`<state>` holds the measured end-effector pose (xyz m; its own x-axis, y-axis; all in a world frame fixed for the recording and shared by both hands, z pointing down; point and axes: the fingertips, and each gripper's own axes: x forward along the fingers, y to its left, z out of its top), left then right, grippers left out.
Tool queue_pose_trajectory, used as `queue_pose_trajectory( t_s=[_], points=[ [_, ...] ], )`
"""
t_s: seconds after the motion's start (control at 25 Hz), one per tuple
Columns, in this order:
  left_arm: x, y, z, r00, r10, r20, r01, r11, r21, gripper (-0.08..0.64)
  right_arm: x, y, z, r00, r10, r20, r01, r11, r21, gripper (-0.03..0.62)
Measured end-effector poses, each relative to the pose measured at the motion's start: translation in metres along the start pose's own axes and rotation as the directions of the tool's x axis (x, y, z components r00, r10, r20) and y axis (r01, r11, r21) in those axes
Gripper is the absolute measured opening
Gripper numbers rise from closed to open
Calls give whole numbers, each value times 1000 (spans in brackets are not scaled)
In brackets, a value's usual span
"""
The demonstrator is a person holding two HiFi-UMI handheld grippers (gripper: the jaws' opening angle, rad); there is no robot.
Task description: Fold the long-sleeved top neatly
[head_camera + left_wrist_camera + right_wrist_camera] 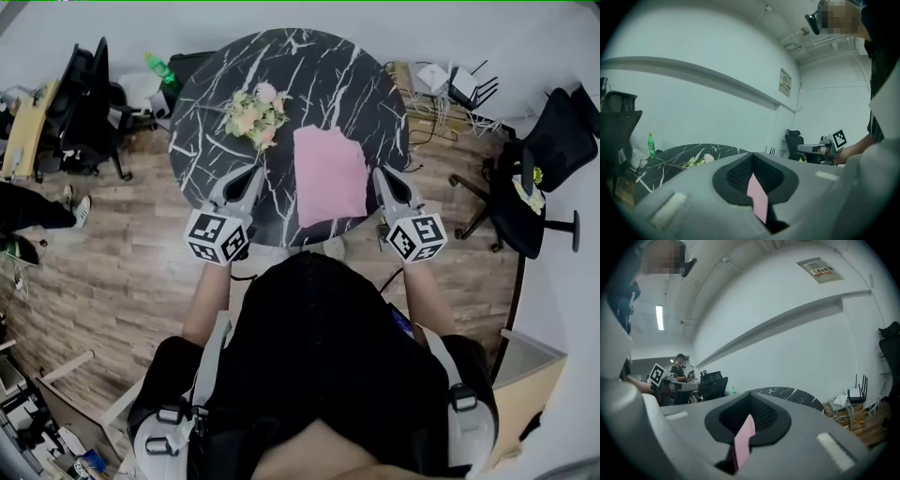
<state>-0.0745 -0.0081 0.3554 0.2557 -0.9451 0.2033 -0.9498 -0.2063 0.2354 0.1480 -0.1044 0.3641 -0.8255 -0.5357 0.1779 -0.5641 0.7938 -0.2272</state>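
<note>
- Wood floor runs all round, with office chairs pushed out to both sides, and I stand at the near edge of the round black marble table.
- Flowers lie left of the table's middle, well clear of my work.
- The pink top lies flat on the table as a tidy rectangle, right of centre. Its long axis runs from the near edge straight away from me. Judging by that shape, the folding looks close to done or done.
- Everything now turns on one relation: the top sits between my two grippers and slightly ahead of them, and neither one touches it.
- My left gripper hangs over the near-left edge, with a strip of bare marble between it and the top's left side.
- My right gripper hangs at the near-right edge, just beside the top's right side. It is the nearer one for any last tuck or smoothing.
- Both grippers point forward and only slightly down, with the jaws pressed together and no gap to take cloth.
- A pink sliver shows in the slot of the left jaws, and one like it in the right. I cannot tell whether either is cloth or part of the gripper. From above, the top lies free of both.
</note>
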Motion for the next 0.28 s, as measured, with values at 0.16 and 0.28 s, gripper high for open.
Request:
queue_pose_trajectory(
  t_s=[0.16,0.28],
  points=[
    [4,-3,0,1000,-13,1,13,999,-31,8,-1,-1,1,1000,7,7,-7,1000,12,5],
    [8,-9,-1,1000,-30,-3,30,999,-45,8,-2,-3,1,1000,4,5,-4,1000,16,5]
  ],
)
